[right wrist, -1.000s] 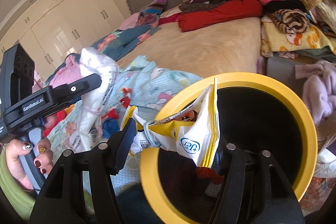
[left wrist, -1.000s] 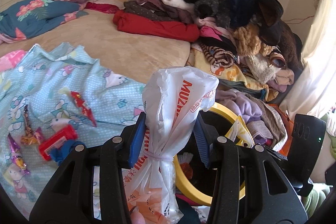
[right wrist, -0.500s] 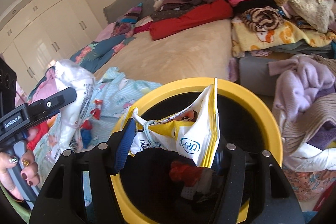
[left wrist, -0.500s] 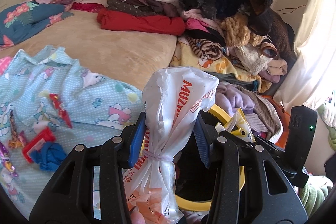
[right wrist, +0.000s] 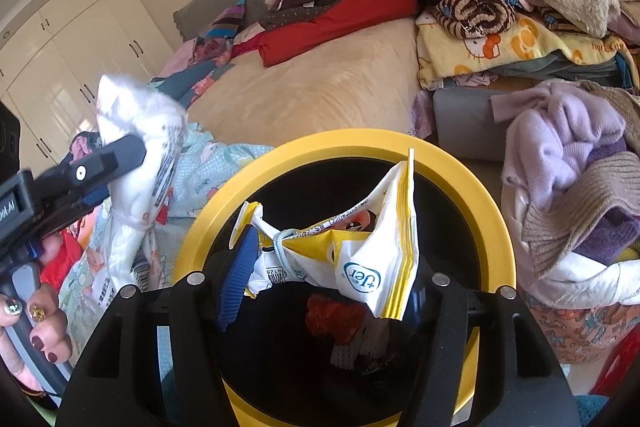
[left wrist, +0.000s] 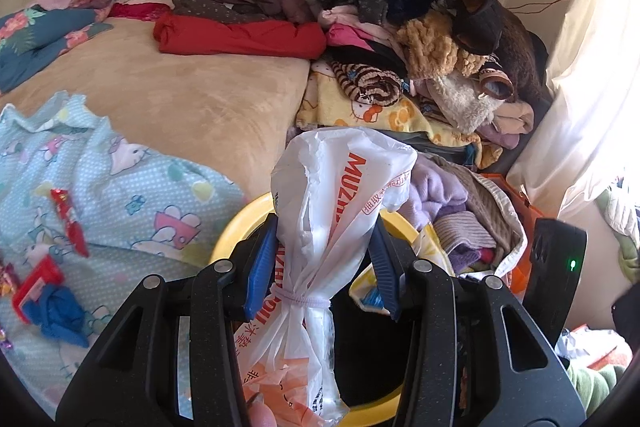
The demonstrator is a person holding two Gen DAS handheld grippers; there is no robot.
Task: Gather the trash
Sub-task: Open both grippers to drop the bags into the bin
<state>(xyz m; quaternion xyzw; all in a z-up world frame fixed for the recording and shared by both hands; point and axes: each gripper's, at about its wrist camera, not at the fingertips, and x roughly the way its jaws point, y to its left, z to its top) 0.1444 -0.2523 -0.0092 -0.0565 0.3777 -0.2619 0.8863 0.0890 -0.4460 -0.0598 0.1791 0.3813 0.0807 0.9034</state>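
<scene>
The left gripper (left wrist: 324,267) is clamping a crumpled white plastic bag with orange lettering (left wrist: 336,195), its blue-padded fingers (left wrist: 260,267) pressing on the bag's narrow waist, where a thin pale band is cinching the plastic into a neck. Above the fingers the bag is puffing out into a wrinkled, translucent bulge; below them it is hanging loose, showing orange print and small black text. In the right wrist view the same bag (right wrist: 136,155) is appearing at the left edge, blurred, held beside a round black bin with a yellow rim (right wrist: 472,171).

The right gripper (right wrist: 324,267) is gripping a torn white and yellow snack wrapper with a blue round logo (right wrist: 360,259). The wrapper is creased and folded over on itself, a grey-blue band knotted round its pinched end, and it is sitting directly above the bin's dark opening. Inside the bin a piece of red crinkled trash (right wrist: 336,315) and some pale scraps are lying at the bottom.

On the light blue cartoon-print sheet (left wrist: 120,179) covering the bed, a long red wrapper (left wrist: 70,223), a flat red packet (left wrist: 36,287) and a scrunched blue scrap (left wrist: 60,315) are lying well apart from the bin. A pile of mixed clothes (left wrist: 380,7) is heaped at the far side of the bed.
</scene>
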